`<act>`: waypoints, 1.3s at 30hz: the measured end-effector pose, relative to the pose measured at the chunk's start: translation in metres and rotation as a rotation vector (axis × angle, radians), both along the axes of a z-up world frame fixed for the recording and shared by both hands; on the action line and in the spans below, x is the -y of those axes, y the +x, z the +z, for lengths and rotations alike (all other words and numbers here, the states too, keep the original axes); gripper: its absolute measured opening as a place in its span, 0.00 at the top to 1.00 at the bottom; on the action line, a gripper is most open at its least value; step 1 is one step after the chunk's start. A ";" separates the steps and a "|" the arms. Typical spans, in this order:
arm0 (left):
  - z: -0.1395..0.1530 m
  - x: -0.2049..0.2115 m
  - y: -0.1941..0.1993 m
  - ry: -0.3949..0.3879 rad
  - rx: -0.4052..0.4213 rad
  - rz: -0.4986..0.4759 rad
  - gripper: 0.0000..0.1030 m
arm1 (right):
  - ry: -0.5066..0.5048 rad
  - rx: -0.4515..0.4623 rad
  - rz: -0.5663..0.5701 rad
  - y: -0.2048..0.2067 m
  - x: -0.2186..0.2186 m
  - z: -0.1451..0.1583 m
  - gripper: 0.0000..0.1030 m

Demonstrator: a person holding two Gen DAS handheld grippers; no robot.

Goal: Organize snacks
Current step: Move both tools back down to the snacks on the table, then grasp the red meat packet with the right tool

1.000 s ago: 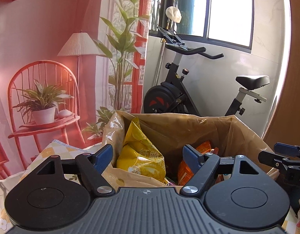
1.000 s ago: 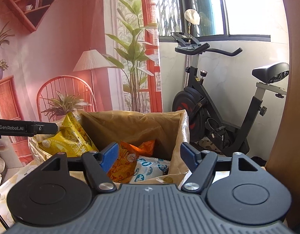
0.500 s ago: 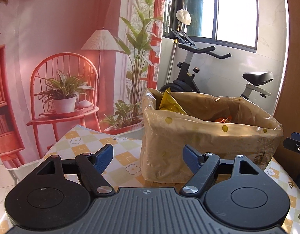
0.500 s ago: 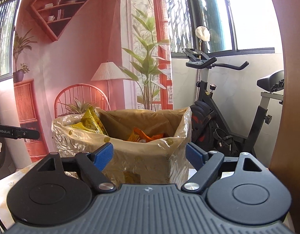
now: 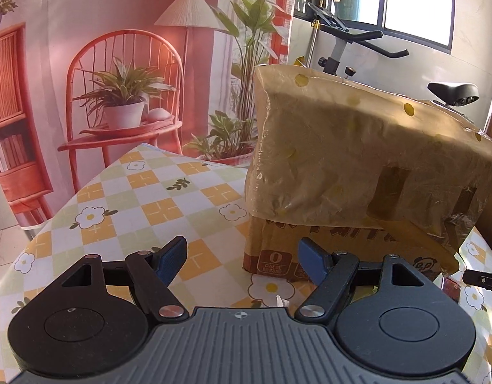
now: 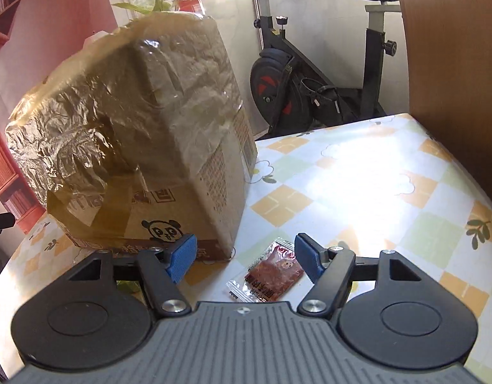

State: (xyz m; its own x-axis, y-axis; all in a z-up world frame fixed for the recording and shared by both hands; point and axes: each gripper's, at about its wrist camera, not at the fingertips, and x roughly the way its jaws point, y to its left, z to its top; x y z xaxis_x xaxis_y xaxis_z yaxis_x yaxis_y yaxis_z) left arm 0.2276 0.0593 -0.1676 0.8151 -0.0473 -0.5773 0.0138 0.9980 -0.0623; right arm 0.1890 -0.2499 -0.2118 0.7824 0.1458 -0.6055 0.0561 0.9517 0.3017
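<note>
A cardboard box (image 5: 357,160) lined with a crinkled clear bag stands on the checked tablecloth (image 5: 134,208). Its inside is hidden from this low angle. My left gripper (image 5: 242,262) is open just above the cloth at the box's near left corner, with nothing between its fingers. In the right wrist view the same box (image 6: 134,128) rises on the left. A small red-brown snack packet (image 6: 268,275) lies flat on the cloth by the box's near corner. My right gripper (image 6: 246,257) hangs over it, jaws closing, the packet lying between them close to the right finger, pads not pressing it.
An exercise bike (image 6: 293,80) stands behind the table. A brown wooden panel (image 6: 453,64) borders the table's right side. A pink printed backdrop with a red chair (image 5: 118,96) hangs past the left edge. Bare tablecloth (image 6: 373,185) stretches right of the box.
Both grippers have sunk from over the box's open top to table level in front of it. The snacks inside dropped from sight, and the small packet came into the right view.
</note>
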 end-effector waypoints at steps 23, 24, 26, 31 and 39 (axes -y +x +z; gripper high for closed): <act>-0.027 0.018 0.006 0.023 -0.109 -0.042 0.36 | -0.282 -0.082 0.039 0.016 -0.032 -0.042 0.30; -0.029 0.021 0.005 0.021 -0.114 -0.050 0.36 | -0.294 -0.064 0.036 0.012 -0.034 -0.044 0.31; -0.038 0.025 0.003 -0.014 -0.145 -0.068 0.37 | -0.301 -0.050 0.032 0.008 -0.035 -0.045 0.31; -0.055 0.038 -0.005 -0.012 -0.184 -0.087 0.40 | -0.290 -0.027 0.022 0.004 -0.036 -0.047 0.46; -0.060 0.057 -0.002 0.016 -0.205 -0.121 0.40 | -0.246 0.006 0.109 0.001 -0.038 -0.042 0.57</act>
State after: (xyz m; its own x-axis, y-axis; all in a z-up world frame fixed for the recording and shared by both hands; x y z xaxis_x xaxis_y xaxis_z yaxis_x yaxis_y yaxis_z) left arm 0.2260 0.0025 -0.2276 0.6694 -0.1273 -0.7320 0.1225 0.9906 -0.0602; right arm 0.1896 -0.2118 -0.2538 0.7737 0.0779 -0.6287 -0.0513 0.9969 0.0604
